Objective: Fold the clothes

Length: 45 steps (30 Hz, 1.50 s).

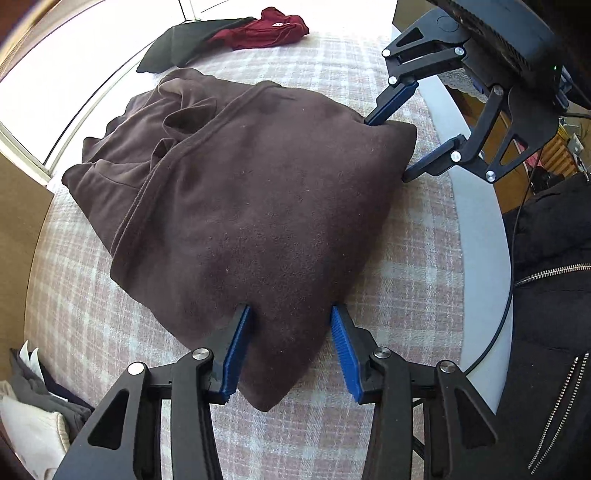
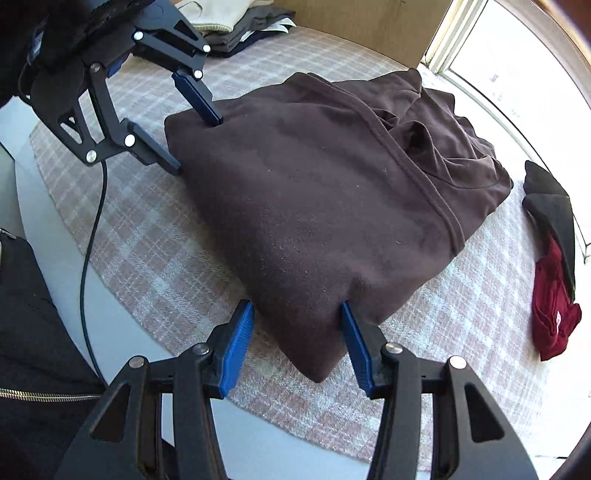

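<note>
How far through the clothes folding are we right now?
Done: a folded stack sits at the table's edge. In hand: the brown garment lies doubled over, left gripper and right gripper open around its near corners. Left: the black garment and red garment lie unfolded.

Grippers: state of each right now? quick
Left gripper: open, jaws straddling a near corner of the folded brown garment, not pinching it.
Right gripper: open, jaws straddling the other near corner, not clamped.
</note>
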### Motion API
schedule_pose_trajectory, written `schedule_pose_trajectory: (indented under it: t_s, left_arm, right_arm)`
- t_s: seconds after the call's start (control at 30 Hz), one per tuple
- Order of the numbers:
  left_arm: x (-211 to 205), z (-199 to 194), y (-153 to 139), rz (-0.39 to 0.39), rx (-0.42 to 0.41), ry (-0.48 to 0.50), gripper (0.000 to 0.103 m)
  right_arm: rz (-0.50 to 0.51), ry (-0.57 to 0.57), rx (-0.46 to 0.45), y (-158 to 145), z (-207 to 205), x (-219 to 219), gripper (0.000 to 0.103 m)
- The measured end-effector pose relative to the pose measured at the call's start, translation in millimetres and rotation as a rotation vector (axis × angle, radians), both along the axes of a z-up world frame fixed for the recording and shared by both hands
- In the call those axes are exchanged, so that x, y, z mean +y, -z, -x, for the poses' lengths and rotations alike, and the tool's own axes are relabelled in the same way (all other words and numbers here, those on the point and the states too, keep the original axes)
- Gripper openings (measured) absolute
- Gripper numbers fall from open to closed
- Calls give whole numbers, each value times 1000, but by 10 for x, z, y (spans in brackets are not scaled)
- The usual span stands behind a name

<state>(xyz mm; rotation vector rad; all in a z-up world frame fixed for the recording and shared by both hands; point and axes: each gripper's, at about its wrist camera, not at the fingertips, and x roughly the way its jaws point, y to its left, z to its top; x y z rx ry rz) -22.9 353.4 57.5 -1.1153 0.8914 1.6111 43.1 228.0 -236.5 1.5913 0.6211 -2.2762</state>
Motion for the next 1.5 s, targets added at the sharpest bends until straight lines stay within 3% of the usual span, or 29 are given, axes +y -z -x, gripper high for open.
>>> schedule_pose_trajectory:
  t_s: [0.17, 0.33, 0.43, 0.57, 0.73, 0.9, 1.03, 1.2, 1.3, 1.33, 1.4, 1.5]
  left_arm:
    - [-68, 71, -86, -32, -40, -57, 23]
    - [-119, 166, -444, -70, -45, -92, 14]
    - [-66, 356, -795, -104, 4, -100, 13]
    - [130, 963, -1195, -134, 82, -140, 13]
    - [528, 1851, -1334, -113, 116, -193, 13]
    - [899, 2648, -1084, -80, 81, -216, 12]
    - [1060, 3226, -772, -64, -1, -246, 12]
    - [1165, 3758, -223, -48, -109, -304, 13]
    - [1181, 3954, 17, -55, -179, -344, 19]
    - [1173, 3991, 23, -63, -183, -351, 22]
    - [1140, 4012, -83, -67, -151, -352, 26]
    - [1038, 3987, -381, -75, -53, -353, 28]
  right_arm:
    - [-60, 13, 5, 30, -3, -43, 33]
    - [38, 78, -32, -355, 118, 120, 25]
    - [89, 104, -29, -697, 380, 297, 24]
    - [155, 137, -21, -1166, 783, 559, 23]
    - [207, 149, -34, -1493, 1518, 992, 22]
    - [284, 209, -137, -1288, 2429, 1639, 21]
    - [358, 242, -230, -962, 3038, 2077, 21]
    - [422, 278, -363, -433, 3629, 2420, 22]
    - [445, 300, -434, -133, 3809, 2528, 24]
    - [458, 307, -454, -87, 3837, 2559, 26]
    - [479, 328, -475, -68, 3863, 2627, 43]
    - [490, 366, -479, -160, 3865, 2757, 45]
